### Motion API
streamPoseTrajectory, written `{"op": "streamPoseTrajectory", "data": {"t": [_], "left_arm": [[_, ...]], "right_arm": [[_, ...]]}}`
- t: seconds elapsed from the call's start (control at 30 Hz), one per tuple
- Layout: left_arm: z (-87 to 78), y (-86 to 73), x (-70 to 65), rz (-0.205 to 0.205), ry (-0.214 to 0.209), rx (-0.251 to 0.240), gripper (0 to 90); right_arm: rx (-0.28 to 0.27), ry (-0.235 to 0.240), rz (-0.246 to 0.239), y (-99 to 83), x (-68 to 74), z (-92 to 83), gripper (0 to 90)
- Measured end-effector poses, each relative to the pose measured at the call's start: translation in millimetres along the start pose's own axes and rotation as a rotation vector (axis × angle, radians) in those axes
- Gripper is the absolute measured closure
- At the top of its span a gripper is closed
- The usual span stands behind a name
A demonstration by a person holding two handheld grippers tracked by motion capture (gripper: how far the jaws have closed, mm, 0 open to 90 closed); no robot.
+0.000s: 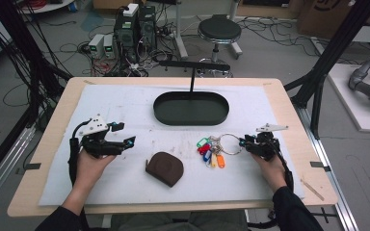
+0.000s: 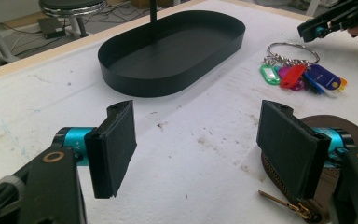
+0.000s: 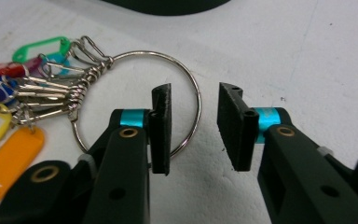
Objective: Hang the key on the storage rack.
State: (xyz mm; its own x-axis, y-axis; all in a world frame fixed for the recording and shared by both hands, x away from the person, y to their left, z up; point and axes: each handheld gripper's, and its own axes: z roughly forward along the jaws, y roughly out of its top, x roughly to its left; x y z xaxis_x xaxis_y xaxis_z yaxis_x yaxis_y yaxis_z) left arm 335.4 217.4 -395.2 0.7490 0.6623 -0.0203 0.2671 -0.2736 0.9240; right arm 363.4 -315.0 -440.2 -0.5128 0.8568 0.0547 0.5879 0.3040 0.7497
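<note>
Key tags (image 3: pixel 9 154) blank, nothing legible

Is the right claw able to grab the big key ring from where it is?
Probably yes: the right claw straddles the key ring's wire on the mat, one pad inside, one outside, with nothing between.

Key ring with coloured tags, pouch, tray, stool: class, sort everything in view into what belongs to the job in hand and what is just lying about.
In the job:
right tool, jaws straddling the wire of the key ring
coloured tags on that ring

Lying about:
brown pouch
black oval tray
left tool, open over bare cloth
stool
</note>
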Motion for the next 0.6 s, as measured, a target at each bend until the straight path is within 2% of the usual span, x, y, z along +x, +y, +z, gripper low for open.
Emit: {"op": "streamPoseTrajectory", "data": {"t": [0.2,0.33,0.43,0.5,0.6], "left_arm": [[1.1,0.0,-1.0,0.001,0.0,0.002,28.2],[1.4,-0.2,-1.2,0.0,0.001,0.001,28.3],[1.7,-0.3,-1.7,0.001,0.002,0.002,28.2],[1.9,-0.2,-2.0,0.0,0.003,0.002,28.2],[2.3,-0.2,-2.5,-0.001,0.001,0.002,28.2]], "right_arm": [[0.062,-0.016,-0.012,0.3,3.1,10.2,72.7],[0.069,-0.043,-0.023,0.7,4.9,10.8,77.9],[0.069,-0.045,-0.053,0.8,6.9,11.4,83.0],[0.072,-0.062,-0.069,0.9,10.1,11.7,83.4],[0.072,-0.059,-0.066,1.0,10.0,11.4,85.0]]}}
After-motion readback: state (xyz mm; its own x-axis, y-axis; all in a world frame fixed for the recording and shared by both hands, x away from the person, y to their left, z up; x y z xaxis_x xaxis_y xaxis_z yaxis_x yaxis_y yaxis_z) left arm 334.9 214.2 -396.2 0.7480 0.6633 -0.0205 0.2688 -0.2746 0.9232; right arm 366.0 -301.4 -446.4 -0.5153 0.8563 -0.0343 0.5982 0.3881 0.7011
